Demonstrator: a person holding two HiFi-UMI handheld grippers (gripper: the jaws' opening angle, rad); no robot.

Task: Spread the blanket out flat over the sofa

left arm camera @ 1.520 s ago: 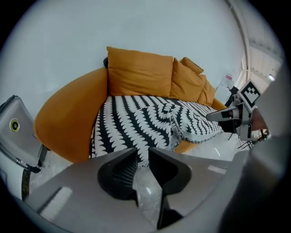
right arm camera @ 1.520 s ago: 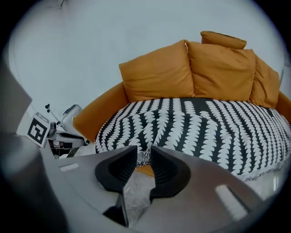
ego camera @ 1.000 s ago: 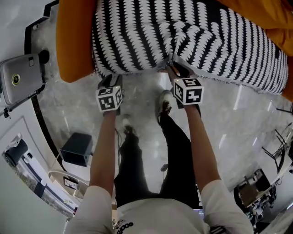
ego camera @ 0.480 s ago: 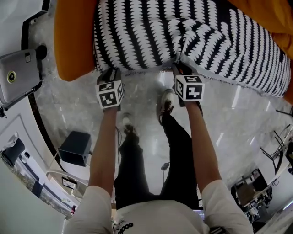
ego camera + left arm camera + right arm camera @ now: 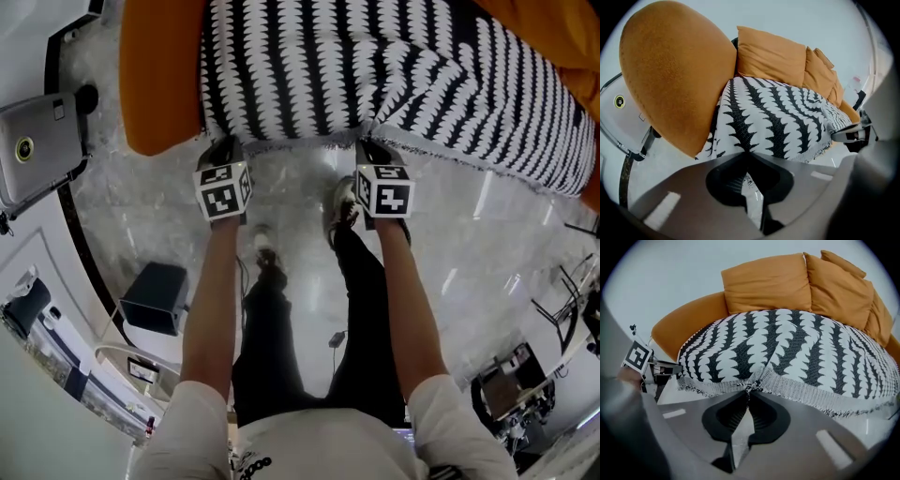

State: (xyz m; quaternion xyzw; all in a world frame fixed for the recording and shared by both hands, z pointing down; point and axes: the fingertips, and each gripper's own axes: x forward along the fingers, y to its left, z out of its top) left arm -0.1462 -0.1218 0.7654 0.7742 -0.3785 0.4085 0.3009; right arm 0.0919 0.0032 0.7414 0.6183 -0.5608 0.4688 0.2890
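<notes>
Left gripper (image 5: 223, 145) and right gripper (image 5: 367, 147) are closing their fingers on just the fringed hem of the blanket (image 5: 375, 75), which is draped over the sofa (image 5: 159, 84) seat along the top of the frame. With a bite that thin, I reckon one hard tug and it slips out or bunches up.

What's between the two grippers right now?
Head view: only the blanket hem runs from left gripper to right gripper, with floor and a shoe below it. Both jaws are closing on that hem.

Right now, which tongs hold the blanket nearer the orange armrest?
The left tongs: closing on the blanket right beside the rounded armrest. The right tongs, also closing on its hem, sit well clear of that armrest.
</notes>
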